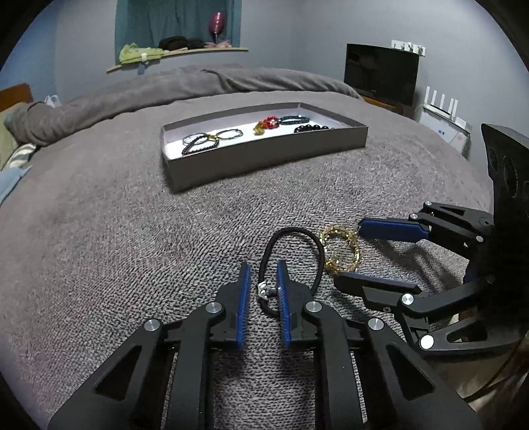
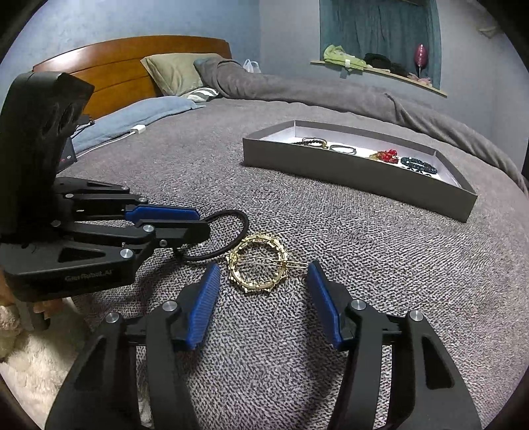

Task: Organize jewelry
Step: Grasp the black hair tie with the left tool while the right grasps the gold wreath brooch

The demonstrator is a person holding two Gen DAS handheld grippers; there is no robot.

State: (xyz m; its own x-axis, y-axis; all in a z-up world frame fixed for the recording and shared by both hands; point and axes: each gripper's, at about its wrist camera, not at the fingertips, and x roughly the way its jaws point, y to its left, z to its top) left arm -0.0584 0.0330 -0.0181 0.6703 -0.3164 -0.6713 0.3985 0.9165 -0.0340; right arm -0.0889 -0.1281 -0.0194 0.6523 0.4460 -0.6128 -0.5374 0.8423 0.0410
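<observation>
My left gripper pinches the smooth black hair tie on the nubby grey blanket. My right gripper brackets the spiky gold ring clip, ribbed blue pads apart. The cardboard tray holds beaded bracelets.

I see a bed with a grey blanket filling my view, wooden headboard at ten o'clock, pale blue-grey walls, a teal-curtained window niche at twelve, a dark television at two.
</observation>
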